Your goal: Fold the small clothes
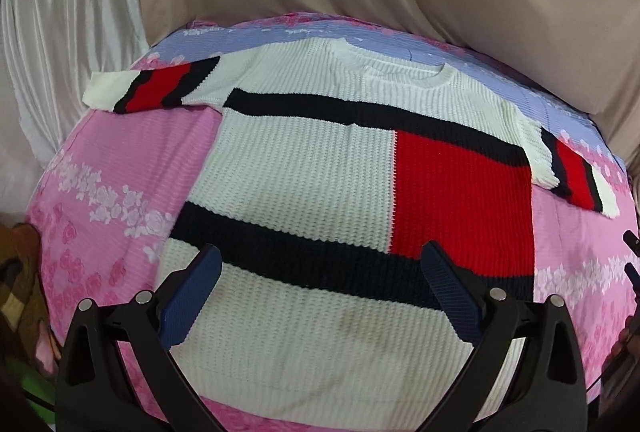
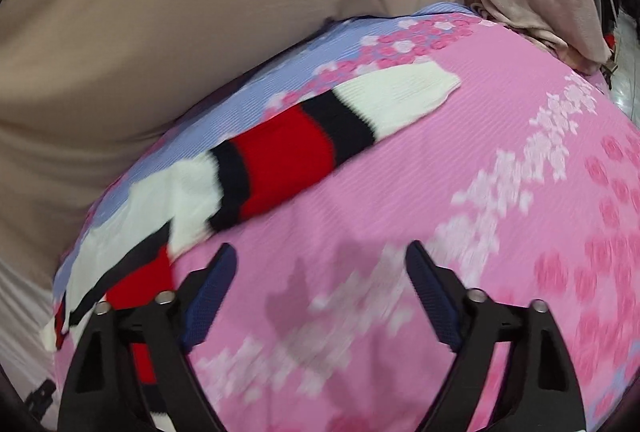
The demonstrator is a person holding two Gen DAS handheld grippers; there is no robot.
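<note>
Overhead, left gripper [image 1: 320,264] fingers spread over whole sweater [image 1: 320,168], right gripper [image 2: 320,264] (fingers spread) sees one sleeve [image 2: 320,128].

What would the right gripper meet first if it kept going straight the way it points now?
Probably the pink floral bedspread: the open right gripper frames only bare cover between its fingers. The sweater's striped sleeve lies further on and to the left. Depth is hard to judge in the blur.
</note>
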